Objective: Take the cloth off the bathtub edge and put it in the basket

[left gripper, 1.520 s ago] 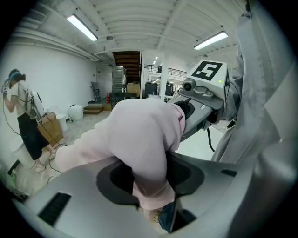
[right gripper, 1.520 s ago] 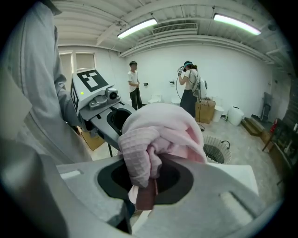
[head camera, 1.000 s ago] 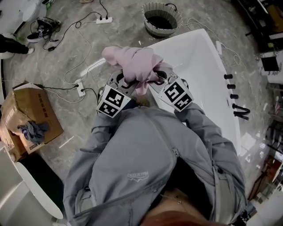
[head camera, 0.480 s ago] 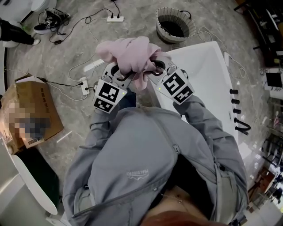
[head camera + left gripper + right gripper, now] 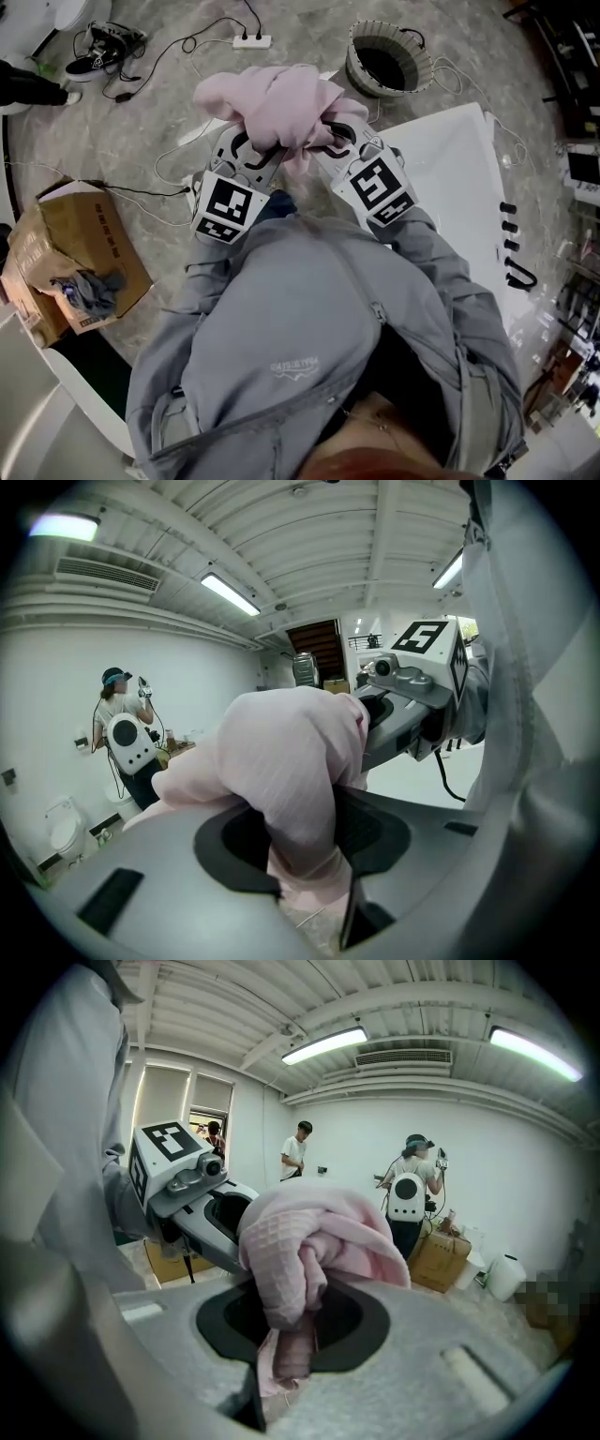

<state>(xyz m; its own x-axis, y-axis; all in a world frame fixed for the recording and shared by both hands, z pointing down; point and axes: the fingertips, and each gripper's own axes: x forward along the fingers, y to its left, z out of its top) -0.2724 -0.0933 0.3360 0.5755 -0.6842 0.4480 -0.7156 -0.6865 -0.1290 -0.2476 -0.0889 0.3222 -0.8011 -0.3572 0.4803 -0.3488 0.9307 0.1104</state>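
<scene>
Your left gripper [image 5: 246,155] and right gripper [image 5: 330,142] both stay pinched on the cloth [image 5: 272,101]; the left takes a thick fold, the right a thin twisted tail; neither grip has altered in the last second. The bundle rides clear of the bathtub [image 5: 450,178], which has slid off to your right; the basket [image 5: 371,84] beyond now shows larger and nearer. Judgement: removal is done, the carry is under way, the drop is outstanding. The cloth is pale pink and waffle-textured; it is bunched in a soft mound over both jaws, with a short end hanging below.
</scene>
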